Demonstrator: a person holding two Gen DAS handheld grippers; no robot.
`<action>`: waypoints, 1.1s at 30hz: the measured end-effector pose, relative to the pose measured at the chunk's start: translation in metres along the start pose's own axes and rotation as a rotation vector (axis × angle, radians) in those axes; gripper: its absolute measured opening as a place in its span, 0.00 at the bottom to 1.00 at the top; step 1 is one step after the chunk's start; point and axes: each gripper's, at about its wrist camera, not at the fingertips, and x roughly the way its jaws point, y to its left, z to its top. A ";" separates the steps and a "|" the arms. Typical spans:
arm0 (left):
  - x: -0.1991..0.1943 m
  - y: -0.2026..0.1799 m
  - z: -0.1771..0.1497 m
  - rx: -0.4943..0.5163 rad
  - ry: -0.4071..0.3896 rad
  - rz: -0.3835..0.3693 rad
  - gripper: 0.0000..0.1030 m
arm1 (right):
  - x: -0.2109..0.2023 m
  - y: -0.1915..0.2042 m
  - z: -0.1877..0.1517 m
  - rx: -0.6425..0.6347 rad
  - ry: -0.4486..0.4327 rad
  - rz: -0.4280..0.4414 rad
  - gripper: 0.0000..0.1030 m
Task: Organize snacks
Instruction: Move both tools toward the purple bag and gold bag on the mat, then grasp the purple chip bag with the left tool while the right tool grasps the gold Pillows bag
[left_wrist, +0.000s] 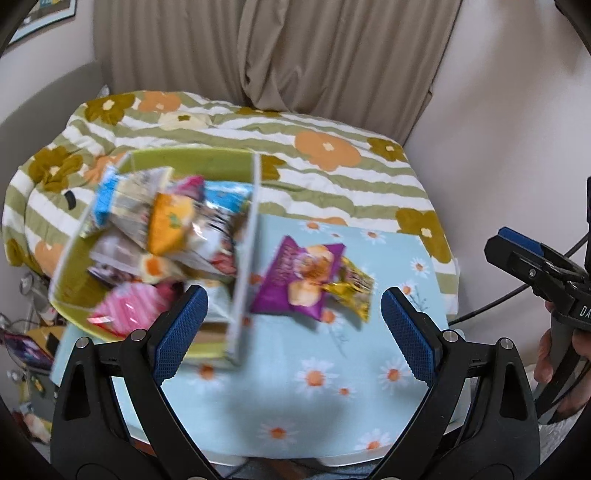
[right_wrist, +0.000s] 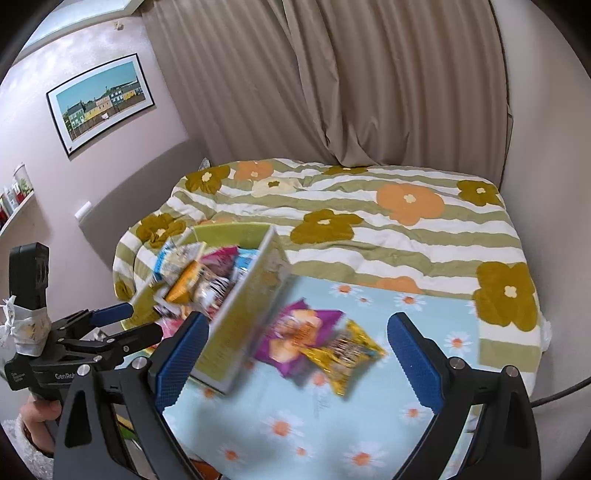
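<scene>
Hovering above a counter (left_wrist: 332, 387) covered in a pale blue daisy cloth, the left claw (left_wrist: 293, 332) stands spread wide, nothing between its blue pads; the right claw (right_wrist: 295, 354) is likewise released and holds nothing; a green box (left_wrist: 192, 160) at the left of the counter is heaped with snack packets (left_wrist: 166, 221), blurred; just right of the box's wall a purple snack bag (left_wrist: 299, 280) lies flat on the cloth, touching a yellow snack bag (left_wrist: 354, 291) on its right; behind the counter is a bed (right_wrist: 369, 229) with a striped floral quilt; beige curtains (right_wrist: 332, 74) hang beyond; a framed picture (right_wrist: 101, 99) hangs on the wall.
</scene>
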 end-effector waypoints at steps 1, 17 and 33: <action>0.005 -0.009 -0.004 -0.003 0.009 0.007 0.92 | -0.001 -0.009 -0.002 -0.006 0.010 0.008 0.94; 0.129 -0.037 0.000 -0.029 0.125 0.162 0.92 | 0.097 -0.101 -0.045 0.274 0.241 0.100 0.94; 0.237 -0.041 0.017 0.147 0.282 0.231 0.92 | 0.182 -0.138 -0.074 0.692 0.366 0.185 0.94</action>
